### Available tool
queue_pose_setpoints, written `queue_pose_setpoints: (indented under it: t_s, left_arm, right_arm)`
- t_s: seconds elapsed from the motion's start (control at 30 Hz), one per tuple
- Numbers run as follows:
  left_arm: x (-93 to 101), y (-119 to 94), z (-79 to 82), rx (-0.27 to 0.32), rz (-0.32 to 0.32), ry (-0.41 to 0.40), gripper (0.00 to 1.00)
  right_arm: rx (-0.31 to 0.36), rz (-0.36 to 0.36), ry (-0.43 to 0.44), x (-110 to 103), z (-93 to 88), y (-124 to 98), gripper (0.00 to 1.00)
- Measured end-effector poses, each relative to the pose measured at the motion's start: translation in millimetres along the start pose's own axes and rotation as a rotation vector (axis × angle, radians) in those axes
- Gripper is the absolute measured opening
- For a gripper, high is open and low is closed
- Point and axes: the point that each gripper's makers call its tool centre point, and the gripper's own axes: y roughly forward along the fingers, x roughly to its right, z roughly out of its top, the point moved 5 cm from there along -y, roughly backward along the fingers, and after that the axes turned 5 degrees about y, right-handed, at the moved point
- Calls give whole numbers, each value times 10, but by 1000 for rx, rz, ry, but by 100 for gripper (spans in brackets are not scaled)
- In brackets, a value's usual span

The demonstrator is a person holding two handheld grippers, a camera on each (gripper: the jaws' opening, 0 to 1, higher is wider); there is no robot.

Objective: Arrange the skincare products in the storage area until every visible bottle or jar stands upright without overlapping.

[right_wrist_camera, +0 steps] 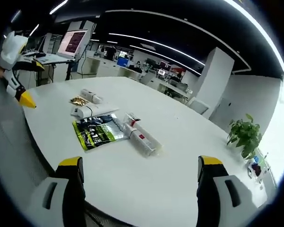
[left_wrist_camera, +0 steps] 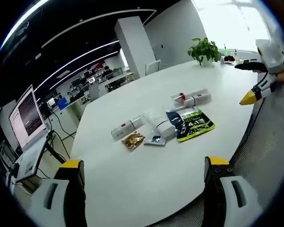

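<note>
Both grippers hover wide open over the near edge of the white table [left_wrist_camera: 132, 179], the left gripper [left_wrist_camera: 144, 175] and the right gripper [right_wrist_camera: 139, 172] each holding nothing. All the skincare products lie flat mid-table: a red-capped tube [right_wrist_camera: 141, 136] with its long axis running away from the right gripper, beside a green pouch [right_wrist_camera: 97, 131]. Smaller packets [left_wrist_camera: 132, 140] are too small to make out.

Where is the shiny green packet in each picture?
Left gripper view: the green packet lies flat on the white table, right of the middle, at the right end of the cluster of products.
Right gripper view: the green packet lies left of the middle, at the near edge of the cluster.
Shared landmark: the potted plant at the table's far edge.
</note>
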Motion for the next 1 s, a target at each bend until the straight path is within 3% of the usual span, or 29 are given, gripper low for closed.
queue_pose_setpoints:
  t_s: [0.07, 0.13, 0.27, 0.37, 0.47, 0.53, 0.8, 1.0]
  left_arm:
    - [-6, 0, 4, 6, 5, 8, 99]
    - [-20, -1, 5, 9, 9, 6, 99]
    - [-30, 6, -10, 0, 11, 9, 99]
    - [-35, -3, -6, 5, 15, 6, 99]
    - [32, -29, 32, 8, 14, 5, 99]
    - [68, -35, 45, 8, 9, 7, 99]
    - [35, -42, 38, 15, 23, 7, 99]
    - [38, -50, 49, 14, 29, 13, 99]
  right_arm:
    - [-36, 20, -68, 27, -1, 70, 100]
    - [-62, 87, -34, 8, 20, 153, 100]
    - [-41, 256, 47, -53, 181, 325, 96]
    - [-24, 260, 31, 12, 282, 410, 88]
    - [-20, 278, -98, 110, 393, 516, 81]
    - [-22, 271, -131, 210, 445, 585, 78]
    - [-25, 309, -105, 533, 614, 898, 75]
    - [-60, 358, -115, 578, 650, 1217, 71]
